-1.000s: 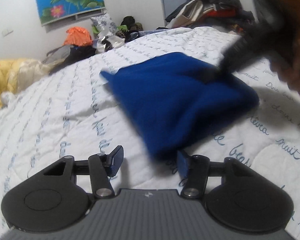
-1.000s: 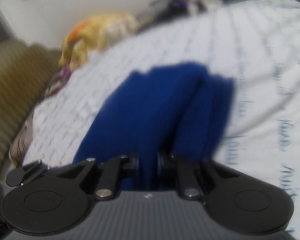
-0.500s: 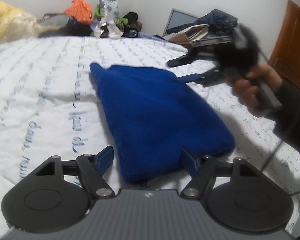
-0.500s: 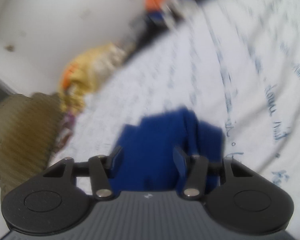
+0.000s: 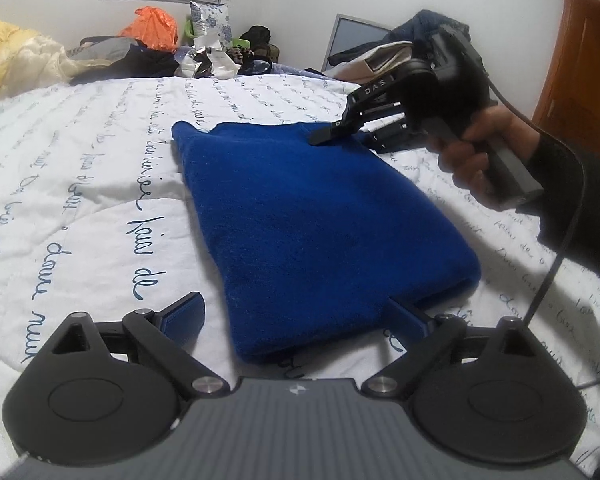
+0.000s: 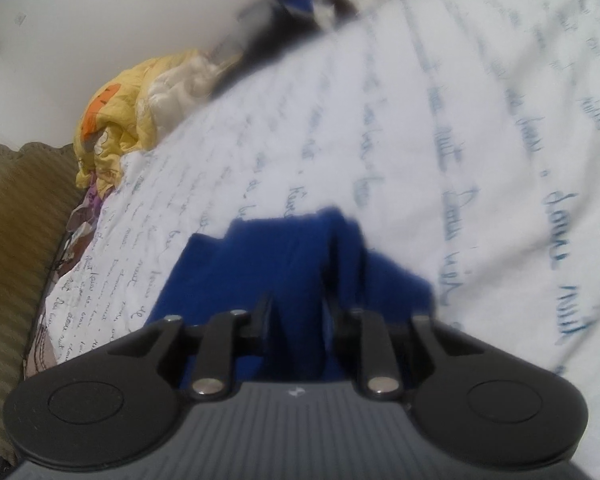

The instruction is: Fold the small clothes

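**Blue garment folded flat on the bed, both grippers at its edges**

Folded blue garment (image 5: 316,216) lying flat in the middle of the white script-print quilt (image 5: 80,184). Left gripper (image 5: 296,312) at the garment's near edge, fingers (image 5: 184,312) spread wide, wider than the fold, gripping nothing, right one tucked just under the hem. Right gripper (image 5: 340,136) over at the garment's far edge, held in a hand (image 5: 472,160), fingers partly apart with blue cloth bunched between them in the blurry right wrist view (image 6: 300,320); can't tell if actually pinching it. Clothes pile (image 5: 148,44) way behind the garment, along the wall
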Tool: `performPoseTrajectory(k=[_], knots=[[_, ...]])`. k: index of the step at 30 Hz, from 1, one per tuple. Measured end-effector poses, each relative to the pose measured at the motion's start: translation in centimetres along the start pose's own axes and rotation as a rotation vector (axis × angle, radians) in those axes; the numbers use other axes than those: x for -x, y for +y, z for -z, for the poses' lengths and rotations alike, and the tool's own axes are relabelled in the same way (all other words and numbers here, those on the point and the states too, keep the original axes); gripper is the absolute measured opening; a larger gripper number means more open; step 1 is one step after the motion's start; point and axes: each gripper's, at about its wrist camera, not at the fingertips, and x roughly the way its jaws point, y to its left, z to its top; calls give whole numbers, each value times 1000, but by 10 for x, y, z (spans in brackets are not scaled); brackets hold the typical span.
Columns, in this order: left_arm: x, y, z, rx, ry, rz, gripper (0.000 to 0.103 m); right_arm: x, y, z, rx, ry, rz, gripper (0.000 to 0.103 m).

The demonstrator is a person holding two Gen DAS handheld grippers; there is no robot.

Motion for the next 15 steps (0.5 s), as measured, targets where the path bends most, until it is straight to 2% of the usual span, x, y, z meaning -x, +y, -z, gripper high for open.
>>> performPoseTrajectory(k=[2,4,5,7,9,10,11,12,13,15], knots=[[1,2,0,8,-3,3,97,13,10,1,67,-41,-3,11],[1,5,0,27,-7,10,99,37,12,4,82,-111,-15,11],[1,7,0,36,-9,16,101,42,7,8,88,-133,5,11],[-1,8,-1,42,-6,23,103,24,-9,16,74,-63,82,15],[1,7,-2,39,0,19,103,27,-19,24,25,-106,48,19],[3,8,-2,45,4,9,103,36,-19,24,-27,-113,53,28],[6,10,-2,62,7,7,102,49,-18,26,-72,-138,41,44],[9,14,-1,99,10,22,102,64,-18,34,-92,-184,-3,52],[13,20,-1,153,11,49,102,78,-17,43,-94,-219,-56,68],[19,31,-2,262,11,95,101,94,-12,59,-86,-175,-127,71]])
